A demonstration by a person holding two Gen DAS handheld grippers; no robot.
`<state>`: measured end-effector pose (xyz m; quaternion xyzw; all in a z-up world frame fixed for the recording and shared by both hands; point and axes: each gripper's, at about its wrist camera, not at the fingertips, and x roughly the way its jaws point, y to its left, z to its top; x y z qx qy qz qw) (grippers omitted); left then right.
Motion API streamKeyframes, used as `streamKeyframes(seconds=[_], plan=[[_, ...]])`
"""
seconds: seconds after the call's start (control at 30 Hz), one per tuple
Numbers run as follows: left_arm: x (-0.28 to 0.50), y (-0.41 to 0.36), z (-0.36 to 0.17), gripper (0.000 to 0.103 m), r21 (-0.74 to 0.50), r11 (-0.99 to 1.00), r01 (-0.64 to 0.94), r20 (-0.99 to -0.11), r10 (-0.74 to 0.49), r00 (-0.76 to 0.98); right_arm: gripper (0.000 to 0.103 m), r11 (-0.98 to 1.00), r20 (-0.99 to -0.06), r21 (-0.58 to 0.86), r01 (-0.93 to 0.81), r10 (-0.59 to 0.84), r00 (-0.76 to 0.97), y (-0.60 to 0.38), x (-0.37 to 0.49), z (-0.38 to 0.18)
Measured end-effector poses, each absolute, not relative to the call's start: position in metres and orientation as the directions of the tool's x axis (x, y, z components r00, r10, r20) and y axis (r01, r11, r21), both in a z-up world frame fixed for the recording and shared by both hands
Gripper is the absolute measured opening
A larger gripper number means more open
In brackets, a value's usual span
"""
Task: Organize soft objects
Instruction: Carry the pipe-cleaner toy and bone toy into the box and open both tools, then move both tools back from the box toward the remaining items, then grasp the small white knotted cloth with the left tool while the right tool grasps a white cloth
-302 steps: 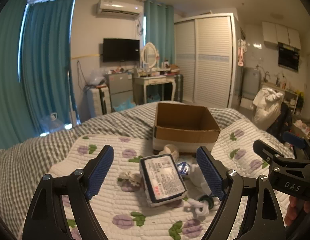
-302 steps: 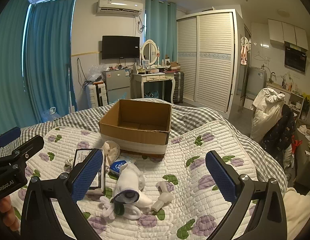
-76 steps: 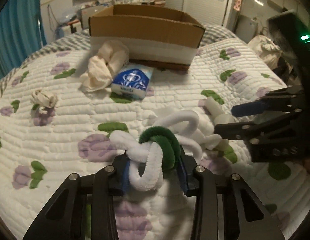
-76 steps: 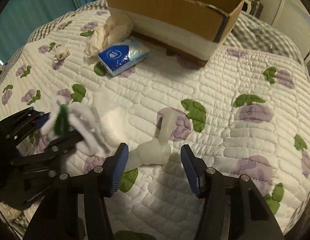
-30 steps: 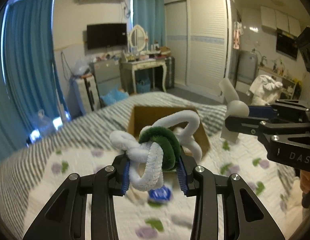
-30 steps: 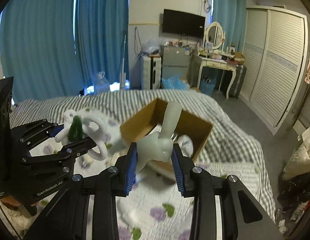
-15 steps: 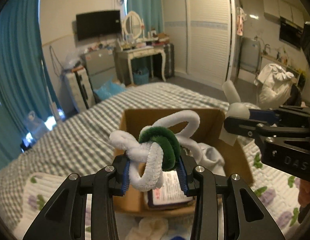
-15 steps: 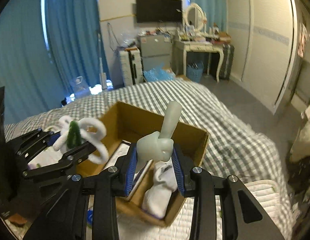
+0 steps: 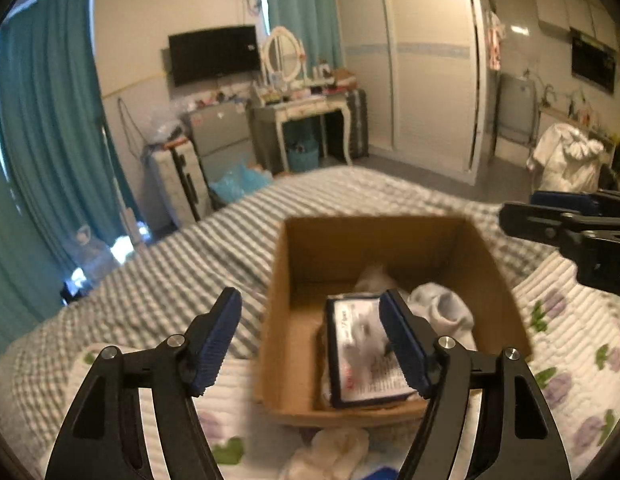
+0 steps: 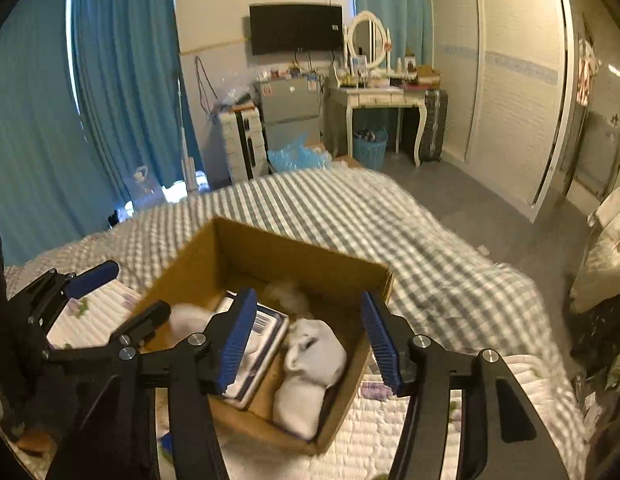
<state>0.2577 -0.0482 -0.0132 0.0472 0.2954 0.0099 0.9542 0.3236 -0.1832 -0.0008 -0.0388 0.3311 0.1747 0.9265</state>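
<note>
Cardboard box (image 10: pixel 270 256) on the quilted bedspread (image 9: pixel 569 360), holding a labelled packet (image 9: pixel 359 354) and white socks (image 10: pixel 310 360); left gripper (image 9: pixel 315 342) and right gripper (image 10: pixel 310 340) both spread and empty above it; cream sock (image 9: pixel 333 454) lies outside its near wall

We count two grippers: the left gripper (image 9: pixel 310 340) and the right gripper (image 10: pixel 306 338), both with jaws spread and empty.

One cardboard box (image 9: pixel 294 280), directly ahead of and below both claws.

Inside it, we count:
- one flat packet with a dark border and printed label (image 9: pixel 361 356), between the left claw's fingers
- one white plush toy (image 10: pixel 310 368), between the right claw's fingers
- further white soft pieces, too blurred to number

One cream cloth bundle (image 9: pixel 333 452) lies on the quilt below the left claw.
</note>
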Motion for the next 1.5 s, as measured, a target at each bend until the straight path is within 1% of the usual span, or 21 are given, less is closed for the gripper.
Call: streamKeyframes(seconds=[0.13, 0.2, 0.33, 0.43, 0.5, 0.57, 0.7, 0.77, 0.9, 1.0, 1.1, 1.17, 1.23, 1.3, 1.33, 1.4, 1.43, 1.47, 1.5], plan=[[0.218, -0.040, 0.036, 0.073, 0.098, 0.995, 0.006, -0.511, 0.046, 0.859, 0.060, 0.940, -0.585, 0.032, -0.341, 0.294, 0.756, -0.191, 0.280, 0.050], [0.192, -0.039, 0.060, 0.073, 0.115, 0.993, -0.002, -0.478, 0.057, 0.876, 0.064, 0.942, -0.571, 0.028, -0.335, 0.290, 0.768, -0.194, 0.259, 0.070], [0.144, -0.037, 0.100, 0.075, 0.129, 0.992, 0.013, -0.416, 0.042, 0.908, 0.067, 0.945, -0.550, -0.012, -0.328, 0.267, 0.791, -0.196, 0.209, 0.108], [0.109, -0.034, 0.117, 0.076, 0.151, 0.988, 0.022, -0.375, 0.037, 0.926, 0.076, 0.945, -0.538, -0.017, -0.326, 0.266, 0.800, -0.200, 0.179, 0.123], [0.087, -0.029, 0.120, 0.076, 0.150, 0.988, 0.034, -0.367, 0.024, 0.930, 0.086, 0.944, -0.532, -0.014, -0.330, 0.273, 0.802, -0.200, 0.156, 0.129], [0.073, -0.024, 0.117, 0.076, 0.145, 0.988, 0.046, -0.377, 0.013, 0.926, 0.087, 0.936, -0.541, -0.018, -0.353, 0.288, 0.790, -0.197, 0.135, 0.127], [0.060, -0.012, 0.095, 0.076, 0.149, 0.987, 0.064, -0.420, 0.004, 0.907, 0.087, 0.919, -0.573, -0.011, -0.394, 0.318, 0.756, -0.182, 0.104, 0.104], [0.056, -0.006, 0.077, 0.076, 0.144, 0.987, 0.071, -0.452, 0.001, 0.892, 0.087, 0.914, -0.589, -0.016, -0.405, 0.318, 0.743, -0.171, 0.094, 0.082], [0.063, 0.004, 0.029, 0.076, 0.131, 0.987, 0.088, -0.563, 0.001, 0.826, 0.087, 0.910, -0.630, -0.033, -0.412, 0.302, 0.716, -0.152, 0.087, 0.029], [0.071, 0.013, -0.009, 0.076, 0.135, 0.987, 0.088, -0.617, 0.014, 0.787, 0.087, 0.910, -0.692, -0.005, -0.415, 0.296, 0.658, -0.145, 0.091, -0.019], [0.080, 0.025, -0.046, 0.076, 0.092, 0.992, 0.087, -0.679, -0.002, 0.734, 0.087, 0.927, -0.743, -0.022, -0.376, 0.236, 0.627, -0.143, 0.104, -0.067], [0.089, 0.029, -0.068, 0.076, 0.087, 0.993, 0.084, -0.709, 0.003, 0.705, 0.087, 0.941, -0.780, 0.012, -0.339, 0.221, 0.585, -0.147, 0.117, -0.099], [0.094, 0.033, -0.088, 0.076, 0.087, 0.993, 0.086, -0.730, 0.005, 0.683, 0.083, 0.955, -0.816, 0.059, -0.292, 0.215, 0.536, -0.152, 0.129, -0.128], [0.099, 0.039, -0.101, 0.076, 0.080, 0.993, 0.089, -0.743, 0.000, 0.669, 0.066, 0.957, -0.848, 0.080, -0.278, 0.212, 0.486, -0.150, 0.137, -0.153], [0.102, 0.042, -0.106, 0.076, 0.077, 0.993, 0.091, -0.749, -0.003, 0.662, 0.062, 0.953, -0.861, 0.086, -0.289, 0.217, 0.459, -0.144, 0.140, -0.161], [0.107, 0.045, -0.115, 0.076, 0.056, 0.993, 0.101, -0.754, -0.024, 0.657, 0.043, 0.948, -0.879, 0.070, -0.309, 0.205, 0.430, -0.135, 0.144, -0.169], [0.109, 0.048, -0.117, 0.076, 0.055, 0.993, 0.108, -0.751, -0.031, 0.660, 0.038, 0.948, -0.878, 0.042, -0.315, 0.185, 0.441, -0.131, 0.145, -0.170], [0.111, 0.048, -0.118, 0.076, 0.065, 0.991, 0.114, -0.747, -0.027, 0.665, 0.030, 0.947, -0.871, 0.033, -0.321, 0.184, 0.455, -0.129, 0.147, -0.167], [0.113, 0.049, -0.119, 0.076, 0.078, 0.990, 0.118, -0.744, -0.021, 0.667, 0.027, 0.945, -0.864, 0.041, -0.323, 0.196, 0.464, -0.128, 0.150, -0.163]])
